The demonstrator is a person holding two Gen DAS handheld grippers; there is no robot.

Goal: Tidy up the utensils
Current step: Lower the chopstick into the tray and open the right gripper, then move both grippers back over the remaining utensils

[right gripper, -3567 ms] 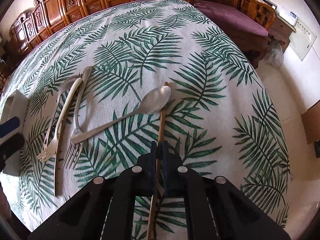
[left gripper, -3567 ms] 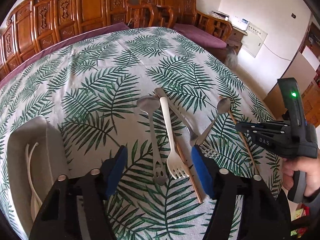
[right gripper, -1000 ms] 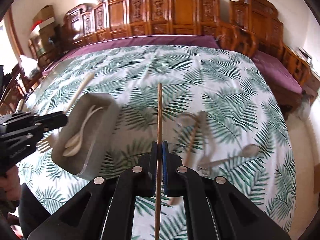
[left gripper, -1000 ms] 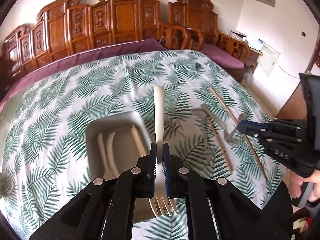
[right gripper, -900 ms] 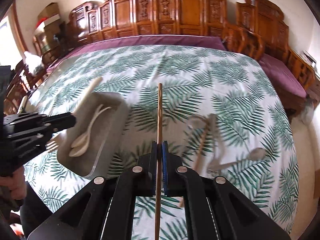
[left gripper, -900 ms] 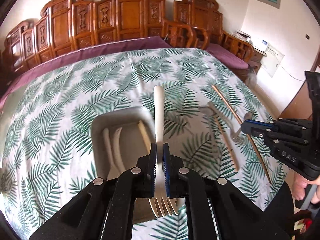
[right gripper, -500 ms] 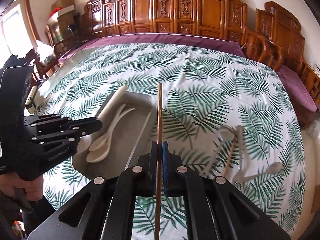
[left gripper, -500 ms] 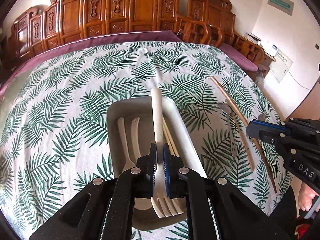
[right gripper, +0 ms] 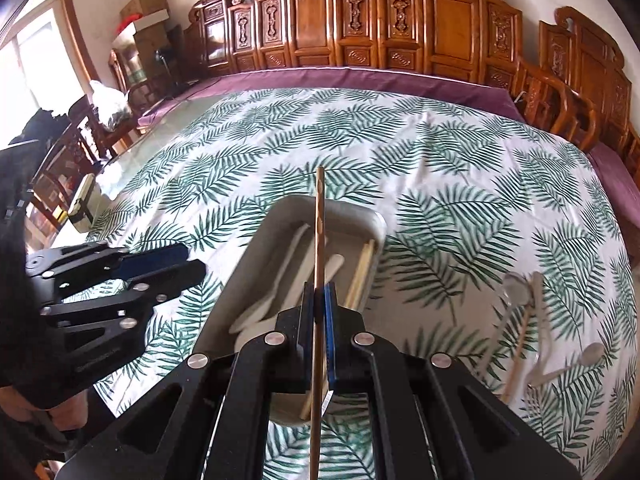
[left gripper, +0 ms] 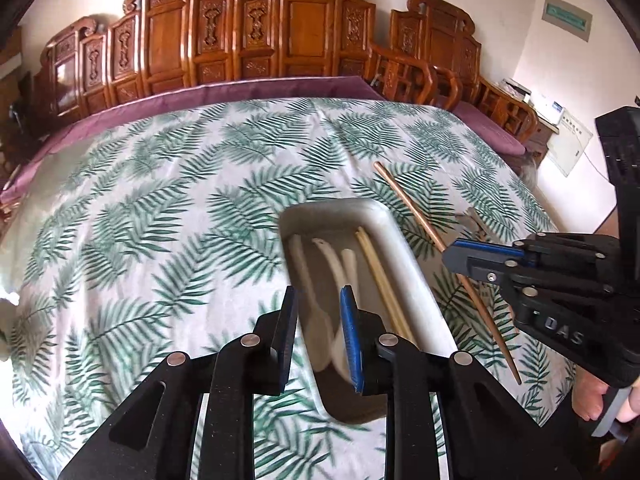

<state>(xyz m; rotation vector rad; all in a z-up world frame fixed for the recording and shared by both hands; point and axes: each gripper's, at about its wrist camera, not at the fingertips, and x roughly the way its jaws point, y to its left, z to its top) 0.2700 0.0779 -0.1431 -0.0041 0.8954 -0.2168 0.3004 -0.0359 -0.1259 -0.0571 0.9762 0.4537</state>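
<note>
The right tongs pinch the light, stiff, slippery chopstick mid-shaft over the tray, while the left tongs hang open.

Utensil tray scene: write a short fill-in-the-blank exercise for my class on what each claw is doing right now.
1. The right claw is shut on a brown ____.
2. The left claw is ____ and holds nothing.
3. The white utensils lie inside the grey ____.
4. The metal spoons lie on the leaf-print ____.

Missing words: chopstick; open; tray; tablecloth
</note>
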